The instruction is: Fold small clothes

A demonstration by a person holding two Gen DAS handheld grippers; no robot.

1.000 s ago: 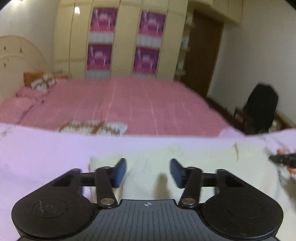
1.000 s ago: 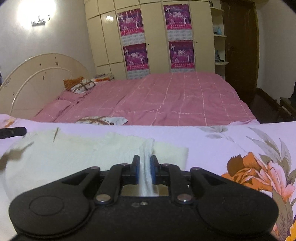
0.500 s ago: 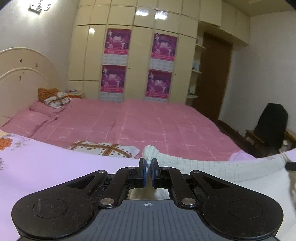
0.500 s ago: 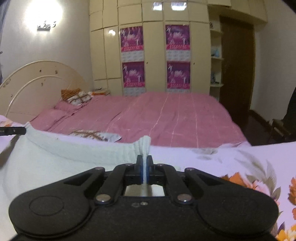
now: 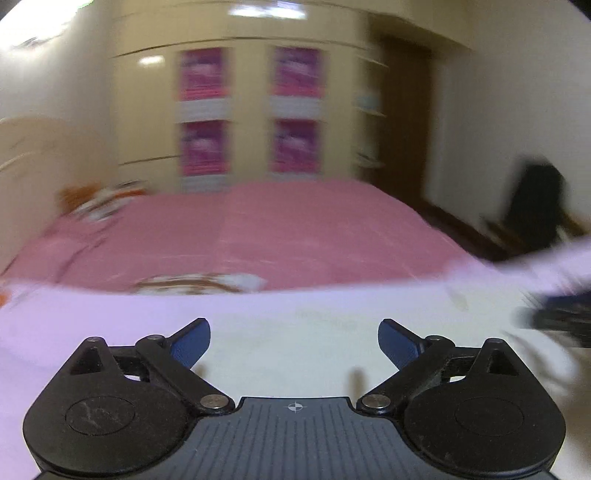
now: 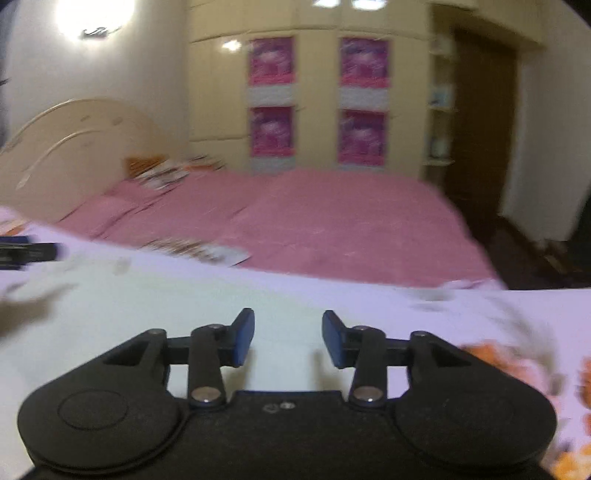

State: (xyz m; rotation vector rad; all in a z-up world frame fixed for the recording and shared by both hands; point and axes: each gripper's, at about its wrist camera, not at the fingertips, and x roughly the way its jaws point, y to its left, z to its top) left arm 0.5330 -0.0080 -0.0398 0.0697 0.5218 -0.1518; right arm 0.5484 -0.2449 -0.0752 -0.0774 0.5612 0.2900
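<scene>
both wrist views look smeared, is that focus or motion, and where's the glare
Left wrist view: motion blur; the posters and pink bedspread streak sideways, while the left gripper, riding with the camera, stays sharp. Right wrist view: the same smear on the room, a sharp right gripper, and a blown-out wall lamp at top left. Both views bend straight lines, fisheye style.

We see soft cream cloth, the garment (image 5: 295,350), on a smooth lilac sheet (image 5: 74,325); matt black plastic gripper (image 6: 288,334); glossy wardrobe (image 6: 317,92).
</scene>
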